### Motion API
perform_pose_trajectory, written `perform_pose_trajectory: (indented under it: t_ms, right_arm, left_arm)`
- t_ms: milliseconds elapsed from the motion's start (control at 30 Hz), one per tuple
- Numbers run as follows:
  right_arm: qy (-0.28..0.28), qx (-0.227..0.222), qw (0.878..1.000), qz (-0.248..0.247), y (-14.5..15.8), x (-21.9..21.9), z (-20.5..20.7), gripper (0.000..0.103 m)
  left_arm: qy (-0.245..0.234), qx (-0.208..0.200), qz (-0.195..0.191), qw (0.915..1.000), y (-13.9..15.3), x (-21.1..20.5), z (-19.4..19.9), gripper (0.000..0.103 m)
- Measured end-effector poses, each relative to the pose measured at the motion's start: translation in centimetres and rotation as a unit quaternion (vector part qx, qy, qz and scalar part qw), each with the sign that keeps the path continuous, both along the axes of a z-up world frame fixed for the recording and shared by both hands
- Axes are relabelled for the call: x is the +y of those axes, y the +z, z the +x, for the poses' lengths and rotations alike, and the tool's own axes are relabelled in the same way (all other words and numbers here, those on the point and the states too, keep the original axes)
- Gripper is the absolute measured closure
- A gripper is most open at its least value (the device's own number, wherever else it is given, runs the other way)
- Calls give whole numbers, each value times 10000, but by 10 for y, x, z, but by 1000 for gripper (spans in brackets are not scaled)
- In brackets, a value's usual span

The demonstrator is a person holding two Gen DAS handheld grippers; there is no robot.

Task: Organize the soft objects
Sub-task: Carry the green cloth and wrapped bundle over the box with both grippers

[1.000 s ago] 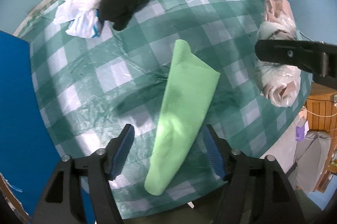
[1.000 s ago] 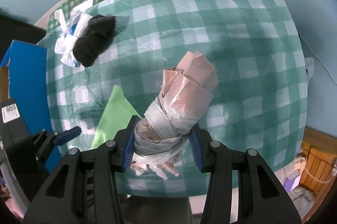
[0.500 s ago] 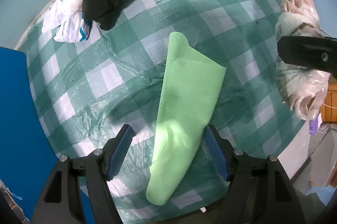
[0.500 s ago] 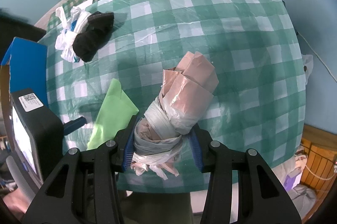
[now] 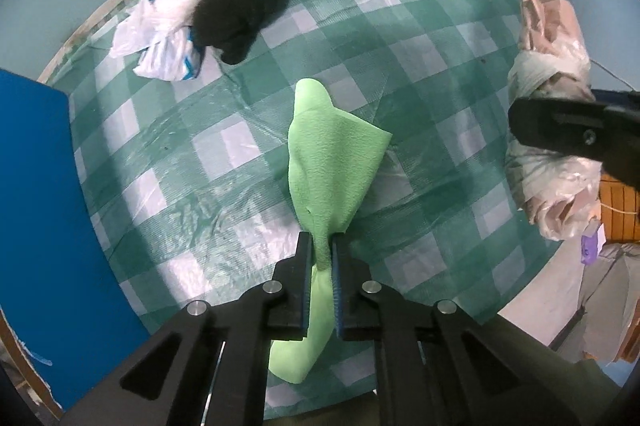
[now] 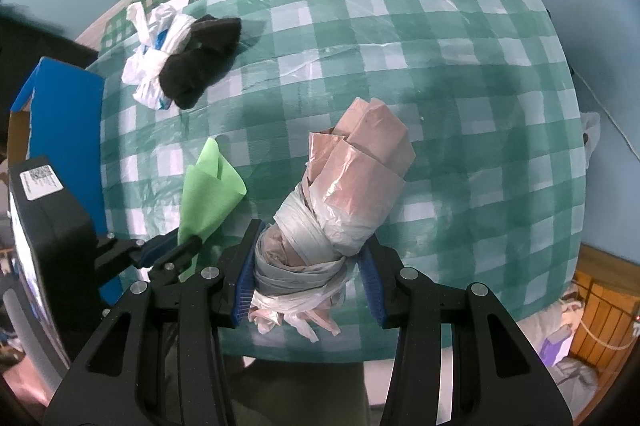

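The left hand-held gripper [image 5: 321, 252] was clamped fully onto the light-green soft fabric cloth [image 5: 334, 161] lying mid-worktop. The right hand-held gripper [image 6: 308, 268], partly open, gripped the pink-and-white knotted plastic-bag bundle [image 6: 340, 197] at 3 o'clock.

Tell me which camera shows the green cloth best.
The left wrist view: the green cloth runs up the middle of the frame, pinched in the left claw, with its folds clear. The right wrist view shows only its upper part at the left, small, beside the bagged bundle.
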State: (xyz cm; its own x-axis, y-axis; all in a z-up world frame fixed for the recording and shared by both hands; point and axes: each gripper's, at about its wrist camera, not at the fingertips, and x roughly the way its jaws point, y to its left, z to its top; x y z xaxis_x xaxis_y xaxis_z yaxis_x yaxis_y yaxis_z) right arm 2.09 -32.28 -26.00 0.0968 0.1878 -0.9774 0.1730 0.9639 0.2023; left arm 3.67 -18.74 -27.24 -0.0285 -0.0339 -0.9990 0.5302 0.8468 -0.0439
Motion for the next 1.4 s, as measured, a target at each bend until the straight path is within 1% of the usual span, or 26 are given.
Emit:
perform_pose_trajectory:
  t_ms: [200, 400, 433, 567, 600, 733, 833, 1067, 1400]
  right_arm:
    - [201, -57, 9998, -67, 9, 10, -1, 58]
    - [440, -149, 9988, -176, 25, 22, -1, 58]
    - [468, -162, 9986, -187, 28, 24, -1, 58]
    - [574, -242, 9979, -197, 37, 33, 0, 58]
    - [600, -257, 9977, -194, 39, 35, 0, 58]
    - [720, -316, 9967, -199, 46, 47, 2, 58]
    - [820, -370, 9958, -188, 53, 56, 6, 58]
    - [1048, -489, 9932, -157, 66, 76, 12, 58]
    - [1414, -643, 9878, -125, 85, 110, 20, 58]
  left_arm:
    - [186, -8, -112, 9998, 16, 7, 3, 95]
    - [479, -54, -194, 9986, 38, 24, 11, 95]
    - [511, -53, -211, 9985, 40, 36, 24, 95]
    - [714, -105, -288, 9970, 53, 57, 32, 95]
    - [745, -114, -305, 9967, 51, 58, 27, 95]
    - [938, -170, -433, 9945, 67, 75, 27, 95]
    - [1024, -223, -457, 9934, 73, 82, 26, 95]
    - [1216, -370, -451, 9909, 97, 108, 26, 94]
    - [1465, -569, -468, 9865, 123, 141, 26, 95]
